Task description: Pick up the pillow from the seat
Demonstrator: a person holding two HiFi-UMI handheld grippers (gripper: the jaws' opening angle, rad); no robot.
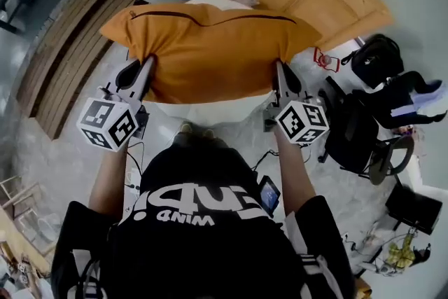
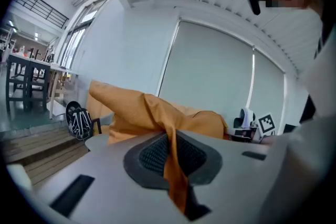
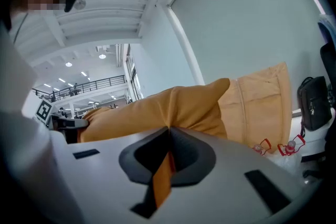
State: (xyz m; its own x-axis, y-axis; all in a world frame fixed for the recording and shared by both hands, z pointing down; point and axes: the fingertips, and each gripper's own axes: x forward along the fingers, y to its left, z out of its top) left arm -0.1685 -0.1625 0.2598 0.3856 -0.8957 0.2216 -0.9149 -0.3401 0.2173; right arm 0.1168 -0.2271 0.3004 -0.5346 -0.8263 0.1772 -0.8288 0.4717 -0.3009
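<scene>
Pillow [image 1: 210, 45] hung clear above the seat [image 1: 210, 110], left claw [image 1: 150, 61] & right claw [image 1: 278, 66] each pinched shut on a thin fold at its near corners. Imo both needed to stay level w/ a firm grip, bc fabric that thin could slip.

Orange rectangular fabric pillow [image 1: 210, 52], plump, with 1 dark zipper [image 1: 210, 16] along its far long edge. It is held roughly level in the air, its 2 near corners bunched between the closed jaws of the left gripper [image 1: 150, 61] and right gripper [image 1: 278, 66].
</scene>
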